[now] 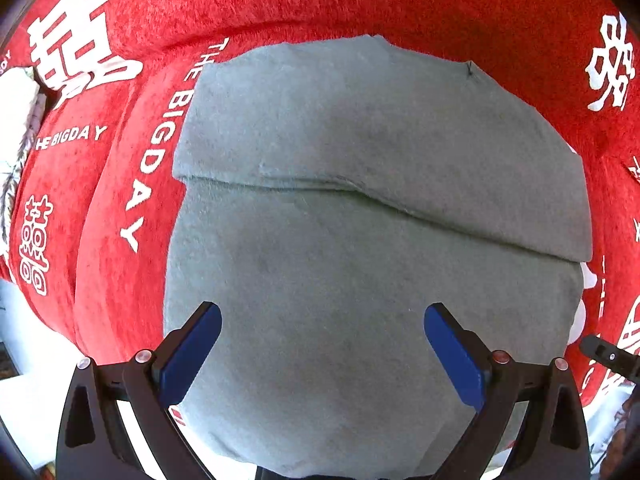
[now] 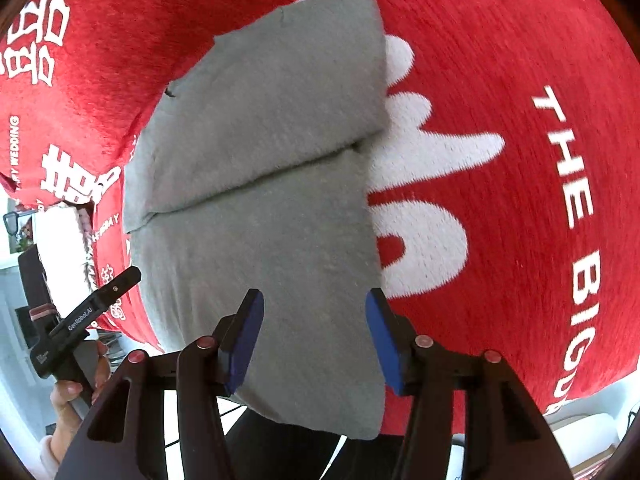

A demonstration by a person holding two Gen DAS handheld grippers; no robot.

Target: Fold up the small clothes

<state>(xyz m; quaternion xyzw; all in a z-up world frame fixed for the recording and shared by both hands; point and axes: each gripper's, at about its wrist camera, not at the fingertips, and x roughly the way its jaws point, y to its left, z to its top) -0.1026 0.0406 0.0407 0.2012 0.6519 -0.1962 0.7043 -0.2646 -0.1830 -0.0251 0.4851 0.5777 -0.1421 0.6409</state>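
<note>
Grey folded cloth [image 1: 360, 240] is lying flat on the red blanket [image 1: 360, 0], one folded flap overlapping the lower half, its fold edge running across the middle. No container is showing in either view.

Red blanket is carrying white printed characters and "THE BIG DAY" lettering [image 2: 576, 216], and it is covering whatever is under it, so I cannot tell if that is a desk or a bed.

Left gripper [image 1: 322, 354] is hovering over the near half of the cloth, pointing straight down, fingers [image 1: 192, 356] spread wide and gripping nothing. Right gripper [image 2: 316, 340] is sitting over the cloth's near right edge, fingers [image 2: 244, 340] part-way apart with the cloth under the gap, pads not pressing on it.

In the right wrist view the left gripper [image 2: 92, 304] is showing at the cloth's left side, with a person's hand [image 2: 74, 396] holding it.

Past the blanket's left edge, a white fringed fabric [image 1: 16, 120] is hanging. Pale floor area [image 2: 592, 436] is showing beyond the blanket's near edge.

Blanket is lying bare to the right of and beyond the cloth.
</note>
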